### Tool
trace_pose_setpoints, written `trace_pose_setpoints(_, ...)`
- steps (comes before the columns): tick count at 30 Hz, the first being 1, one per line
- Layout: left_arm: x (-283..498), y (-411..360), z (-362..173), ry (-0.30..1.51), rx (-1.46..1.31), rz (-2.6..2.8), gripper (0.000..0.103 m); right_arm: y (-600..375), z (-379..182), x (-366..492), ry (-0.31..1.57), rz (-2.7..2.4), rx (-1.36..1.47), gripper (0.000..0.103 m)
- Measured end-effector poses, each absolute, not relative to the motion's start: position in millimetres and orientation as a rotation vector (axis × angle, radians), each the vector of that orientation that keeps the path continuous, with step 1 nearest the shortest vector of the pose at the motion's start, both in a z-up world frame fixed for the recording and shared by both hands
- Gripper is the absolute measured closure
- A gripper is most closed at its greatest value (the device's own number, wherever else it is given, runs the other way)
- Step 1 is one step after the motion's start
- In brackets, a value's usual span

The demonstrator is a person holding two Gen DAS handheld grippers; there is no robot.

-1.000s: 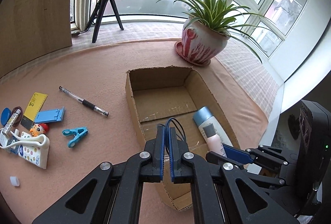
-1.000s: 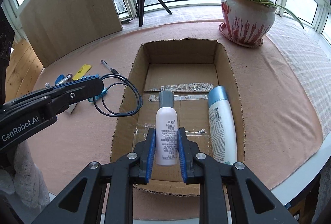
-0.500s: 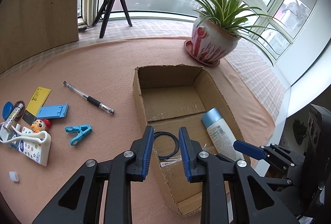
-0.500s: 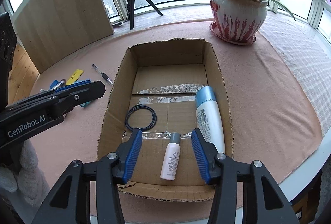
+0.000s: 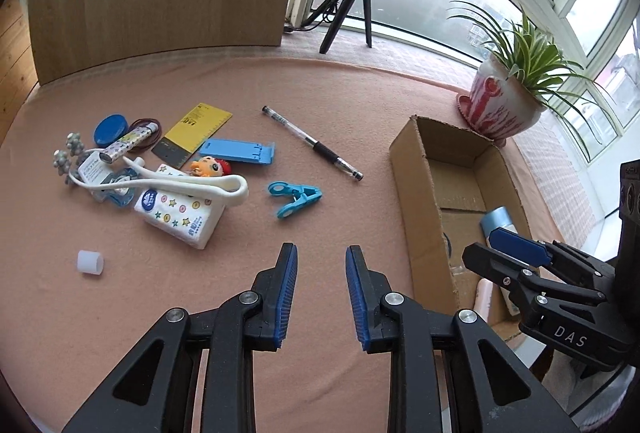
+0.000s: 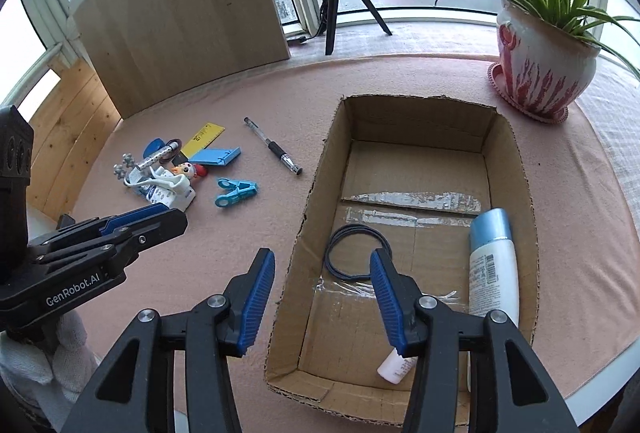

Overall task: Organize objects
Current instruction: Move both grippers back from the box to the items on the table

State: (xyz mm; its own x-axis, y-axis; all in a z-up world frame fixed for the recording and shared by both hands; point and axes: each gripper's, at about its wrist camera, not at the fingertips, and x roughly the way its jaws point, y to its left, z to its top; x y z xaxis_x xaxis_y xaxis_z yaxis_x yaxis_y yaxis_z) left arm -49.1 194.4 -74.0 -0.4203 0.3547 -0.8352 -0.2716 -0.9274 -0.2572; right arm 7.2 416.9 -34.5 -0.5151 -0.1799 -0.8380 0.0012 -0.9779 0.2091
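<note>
Both grippers are empty with their blue-padded jaws spread apart. The left gripper [image 5: 321, 285] hovers over bare pink tablecloth [image 5: 360, 89], facing the scattered clutter; the right gripper [image 6: 322, 299] hangs over the near left wall of the open brown cardboard box [image 6: 316, 189].

Inside the box lie a dark blue loop of hair elastic [image 6: 356, 251] on the floor near the left wall, a white bottle with a pale blue cap [image 6: 493, 265] along the right wall, and a small white bottle [image 6: 396, 367] at the near end, partly hidden by the right finger.

Still out on the cloth, well apart from the box, are a clear pen with a black grip [image 5: 314, 144], a turquoise plastic clip [image 5: 294, 198], a flat blue plastic stand [image 5: 238, 152], a yellow ruler [image 5: 192, 133], a star-printed tissue packet [image 5: 180, 215] with a white curved hanger [image 5: 168, 187] across it, a small orange doll [image 5: 208, 166] and a small white cap [image 5: 90, 263].

By my reading, the step in hand sits between drops: the next pick is being chosen. The turquoise clip lies nearest the left gripper, so the likely move is to lower over it, line the pads across its narrow body, and close before carrying it to the box
</note>
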Motion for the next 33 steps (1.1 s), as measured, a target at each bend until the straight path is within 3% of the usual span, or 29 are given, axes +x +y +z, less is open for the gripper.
trace_pose_setpoints(8, -53.8, 101.5, -83.7, -0.207, -1.493, 2.452, 0.076, 356.2, -32.2, -22.5, -0.155, -2.532, 1.456, 0.057)
trace_pose_setpoints(18, -79.6, 12.7, -104.0, -0.302, -1.558, 2.444, 0.075, 302.6, -44.0, -66.1, -0.244, -2.44, 1.543, 0.057)
trace_pose_setpoints(22, -95.6, 4.8, -116.7, -0.322, -1.571, 2.407, 0.075, 291.7, -50.4, -88.2, -0.253, -2.475, 1.588, 0.057)
trace_pose_setpoints(31, -128.1, 28.5, -135.1, -0.267, -1.574, 2.322, 0.076, 303.5, -77.0, -101.9, -0.514, -2.396, 1.699, 0.058)
trace_pose_setpoints(33, -134.9, 35.0, -137.8, -0.263, -1.576, 2.306, 0.076, 302.8, -79.4, -99.8, -0.53, -2.379, 1.703, 0.063)
